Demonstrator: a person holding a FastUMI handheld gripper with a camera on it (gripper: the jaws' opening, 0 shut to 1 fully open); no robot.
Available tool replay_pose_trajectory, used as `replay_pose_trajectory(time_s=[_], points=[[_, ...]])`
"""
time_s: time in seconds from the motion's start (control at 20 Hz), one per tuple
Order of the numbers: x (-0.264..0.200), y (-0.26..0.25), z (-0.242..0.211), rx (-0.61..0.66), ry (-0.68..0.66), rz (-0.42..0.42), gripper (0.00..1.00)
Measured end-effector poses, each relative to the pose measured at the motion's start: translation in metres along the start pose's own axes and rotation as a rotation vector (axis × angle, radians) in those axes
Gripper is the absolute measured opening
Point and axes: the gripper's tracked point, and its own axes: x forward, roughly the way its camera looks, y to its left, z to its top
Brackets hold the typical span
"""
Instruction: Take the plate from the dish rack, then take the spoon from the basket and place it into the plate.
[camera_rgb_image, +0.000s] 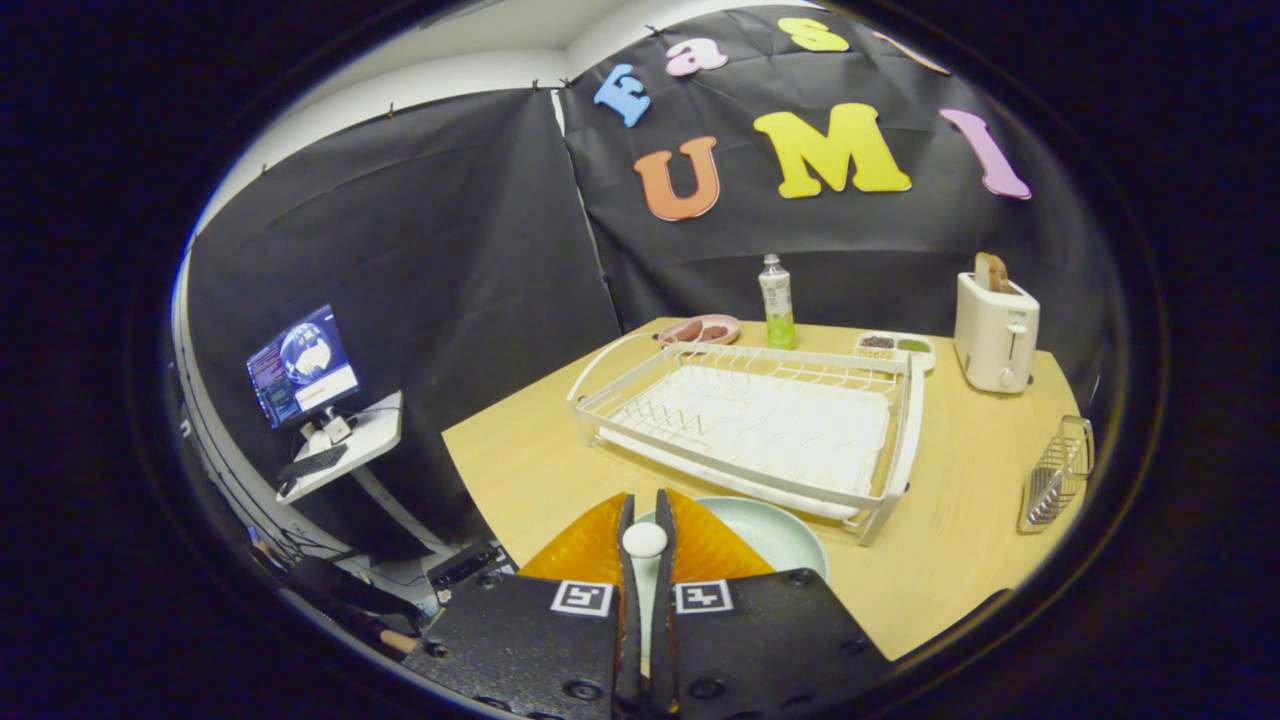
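White spoon (645, 540) end — jaws clamped.

One claw (645, 530), closed on one white spoon (645, 540). One pale green plate (770, 535), one white dish rack (750, 420), one wire basket (1058, 487), one toaster (995, 333), one bottle (777, 303). Two food dishes, it seems: a pink plate (700, 330) and a divided tray (895, 347). One monitor (302, 366).

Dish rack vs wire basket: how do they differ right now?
The dish rack is white, wide and low, just beyond the pale green plate; the wire basket is bare metal, small and upright, off near the table edge. The rack's tray is bare; I cannot tell what the basket holds. Both are open wire frames. The gripper is shut on a white spoon end above the plate.
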Motion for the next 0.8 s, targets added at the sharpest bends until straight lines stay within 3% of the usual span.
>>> replay_pose_trajectory(time_s=[0.25,0.55,0.8], points=[[0.018,0.001,-0.01,0.013,0.04,0.021,0.1],[0.021,-0.005,-0.004,0.022,0.021,0.013,0.23],[0.015,-0.014,0.006,0.046,-0.022,-0.016,0.62]])
